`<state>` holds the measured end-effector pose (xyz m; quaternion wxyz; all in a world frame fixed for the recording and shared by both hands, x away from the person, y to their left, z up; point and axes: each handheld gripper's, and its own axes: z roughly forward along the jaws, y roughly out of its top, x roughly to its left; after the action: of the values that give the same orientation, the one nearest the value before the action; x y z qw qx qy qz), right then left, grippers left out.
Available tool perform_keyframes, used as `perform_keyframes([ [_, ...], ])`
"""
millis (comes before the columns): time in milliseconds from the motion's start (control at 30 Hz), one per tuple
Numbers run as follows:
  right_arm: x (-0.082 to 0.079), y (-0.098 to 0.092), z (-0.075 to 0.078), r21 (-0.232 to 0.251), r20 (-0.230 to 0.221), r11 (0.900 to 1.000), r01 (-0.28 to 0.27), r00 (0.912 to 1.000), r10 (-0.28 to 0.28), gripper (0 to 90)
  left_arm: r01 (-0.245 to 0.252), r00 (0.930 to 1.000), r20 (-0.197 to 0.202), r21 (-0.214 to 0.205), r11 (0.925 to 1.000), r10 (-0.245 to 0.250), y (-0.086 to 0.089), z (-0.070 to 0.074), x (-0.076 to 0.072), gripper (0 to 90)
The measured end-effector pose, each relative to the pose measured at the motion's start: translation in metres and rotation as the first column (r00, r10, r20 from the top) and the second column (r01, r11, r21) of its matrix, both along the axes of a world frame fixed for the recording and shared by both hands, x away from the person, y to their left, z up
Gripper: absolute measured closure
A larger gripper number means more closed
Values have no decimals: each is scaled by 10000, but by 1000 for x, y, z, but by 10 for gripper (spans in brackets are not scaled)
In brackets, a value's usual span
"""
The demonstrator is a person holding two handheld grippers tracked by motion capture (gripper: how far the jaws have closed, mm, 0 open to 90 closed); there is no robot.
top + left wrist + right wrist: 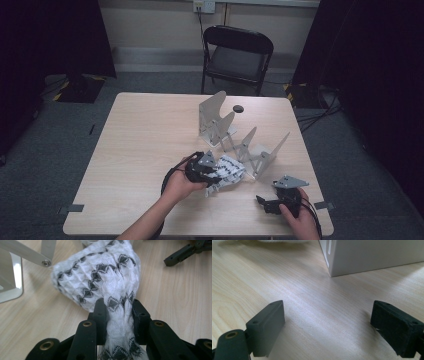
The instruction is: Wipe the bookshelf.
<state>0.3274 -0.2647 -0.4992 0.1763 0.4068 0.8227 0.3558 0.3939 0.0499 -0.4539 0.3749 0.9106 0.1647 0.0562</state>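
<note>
The left gripper (117, 308) has its fingers clamped on the cloth (105, 277) over the bench (145, 150), while the right gripper's (328, 330) fingers stand apart.

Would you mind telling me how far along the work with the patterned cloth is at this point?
Done: the left tongs are shut on a bunched part of the black-and-white cloth. In hand: the cloth hangs gathered from them, its lower part on the table beside the grey rack. Left: it isn't on the rack yet, and the right tongs rest open and empty on the table.
</note>
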Motion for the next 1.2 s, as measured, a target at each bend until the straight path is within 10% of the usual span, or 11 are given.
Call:
perform_keyframes([
  [867, 0, 0, 0, 3, -2, 10000, 3, 10000, -3, 114, 59, 9991, -417, 36, 10000, -57, 11, -19, -6, 688],
  [1200, 0, 0, 0, -1, -1, 10000, 1, 10000, -1, 114, 209, 9991, 377, -614, 9979, -186, 15, 23, -14, 700],
])
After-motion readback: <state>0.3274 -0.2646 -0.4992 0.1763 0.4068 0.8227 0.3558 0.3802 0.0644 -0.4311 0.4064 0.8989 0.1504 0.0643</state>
